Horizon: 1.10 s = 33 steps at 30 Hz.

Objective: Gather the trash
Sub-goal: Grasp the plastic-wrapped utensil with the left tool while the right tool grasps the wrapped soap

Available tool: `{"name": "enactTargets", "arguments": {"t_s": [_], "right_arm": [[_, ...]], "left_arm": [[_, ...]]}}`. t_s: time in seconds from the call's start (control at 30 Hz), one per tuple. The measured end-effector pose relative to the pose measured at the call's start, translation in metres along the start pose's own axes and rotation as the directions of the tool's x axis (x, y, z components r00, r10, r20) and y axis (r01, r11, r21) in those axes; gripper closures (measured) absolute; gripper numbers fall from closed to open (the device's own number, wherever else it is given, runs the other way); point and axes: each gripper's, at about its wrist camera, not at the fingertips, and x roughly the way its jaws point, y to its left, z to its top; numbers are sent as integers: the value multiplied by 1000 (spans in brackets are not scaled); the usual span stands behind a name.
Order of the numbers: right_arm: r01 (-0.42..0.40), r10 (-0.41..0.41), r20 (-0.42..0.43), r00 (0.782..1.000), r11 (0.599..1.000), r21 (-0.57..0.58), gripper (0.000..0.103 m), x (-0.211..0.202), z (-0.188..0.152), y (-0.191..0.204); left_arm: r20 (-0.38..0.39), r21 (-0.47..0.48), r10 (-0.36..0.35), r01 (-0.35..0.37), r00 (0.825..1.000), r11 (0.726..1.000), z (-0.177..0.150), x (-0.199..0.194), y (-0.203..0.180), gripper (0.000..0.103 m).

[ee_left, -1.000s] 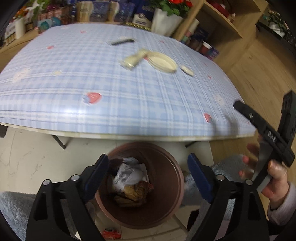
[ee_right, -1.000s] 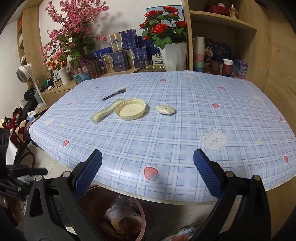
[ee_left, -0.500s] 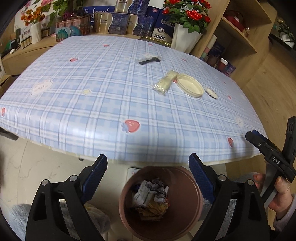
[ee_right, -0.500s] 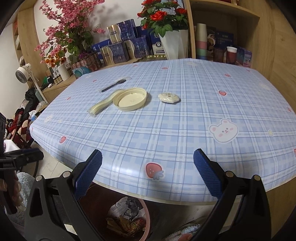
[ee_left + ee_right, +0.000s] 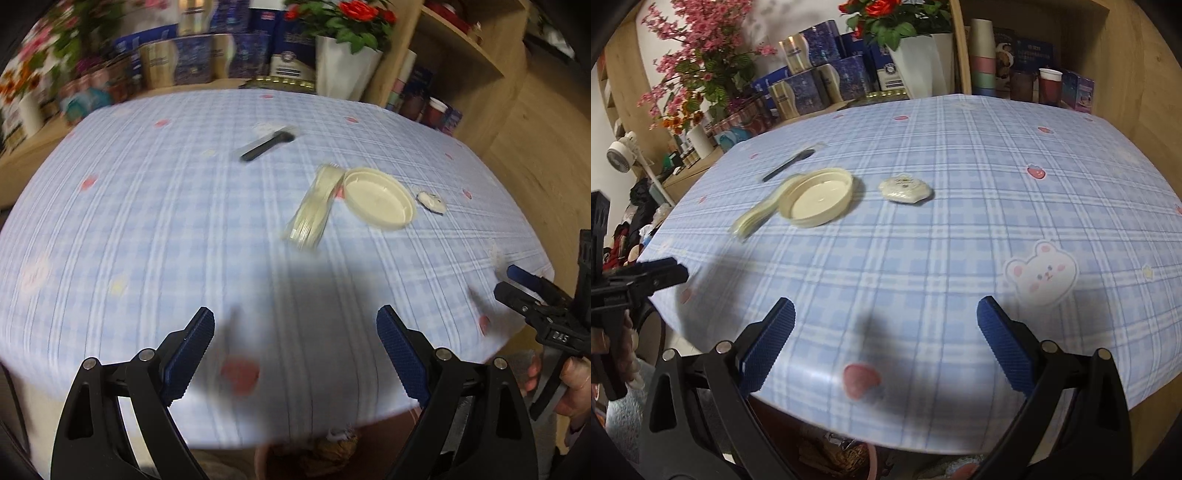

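Left hand-held gripper (image 5: pixel 295 332) released, jaws wide apart, nothing between them, hovering over near edge of counter (image 5: pixel 147 221). Blue pads (image 5: pixel 192 347) ridged, both clear of cloth. Left view motion-blurred.

Right hand-held gripper (image 5: pixel 886 325) also released, jaws spread, empty, over near counter edge. Also seen in left view at 3 o'clock (image 5: pixel 524 288), gripped by a hand (image 5: pixel 569 384); left one seen in right view at 9 o'clock (image 5: pixel 653 277).

Trash on counter, all well apart from both grippers:
- Round cream lid (image 5: pixel 818 201), rim up, at 11 o'clock in right view; at 1 o'clock in left view (image 5: pixel 378 203).
- Pale sleeve (image 5: pixel 757 218) of flat stacked pieces, touching lid on its 8 o'clock side in right view; contents too blurred to name.
- Small white wrapper (image 5: pixel 905 190) just beside lid at its 3 o'clock, apart from it.
- Black utensil (image 5: pixel 788 166) in clear wrap, beyond lid at 11 o'clock, apart.

Bin (image 5: pixel 849 461) under counter edge at 6 o'clock in both views, mostly hidden, crumpled trash inside.

Behind counter at 12 o'clock: white pot (image 5: pixel 919 62) with red roses, blue boxes (image 5: pixel 827 85). Pink blossoms (image 5: pixel 701 55) at 10 o'clock. Shelf (image 5: pixel 1034 55) at 1 o'clock with stacked cups (image 5: pixel 982 59). Fan (image 5: pixel 622 157) at 9 o'clock.
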Motion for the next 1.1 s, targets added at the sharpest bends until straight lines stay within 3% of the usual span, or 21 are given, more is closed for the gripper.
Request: {"name": "enactTargets", "arguments": {"t_s": [0.1,0.27,0.4,0.5,0.57,0.63,0.7,0.87,0.97,1.1], "right_arm": [[19,-19,-6,1000,1000,-6,6,8,7,-5],[44,-44,-17,999,998,-42,6,19,18,-8],[63,-66,-35,997,995,-77,6,28,28,-11],[61,-67,-67,996,994,-93,6,37,38,-15],[49,-57,-85,995,994,-94,6,42,46,-19],[53,-63,-89,994,993,-110,6,47,54,-20],[58,-71,-87,994,988,-143,6,51,63,-19],[65,-85,-95,992,978,-199,7,65,80,-15],[55,-80,-108,991,975,-214,18,73,86,-14],[45,-84,-144,986,966,-255,26,90,91,-10]], "left_arm": [[-10,68,2,-2,1000,998,26,23,-7,16],[-56,137,20,-12,998,990,62,65,-12,26],[-86,154,41,-27,995,988,75,88,-9,38],[-64,172,56,-44,996,984,79,94,-10,39],[-52,192,75,-64,996,979,80,96,-13,45],[-42,199,63,-53,997,979,80,95,-14,68],[-44,204,55,-45,997,978,80,93,-16,82],[-44,167,30,-22,999,986,71,85,-11,82],[-48,103,-6,11,999,995,62,75,-2,82],[-50,33,-29,31,998,999,46,61,8,82]]}}
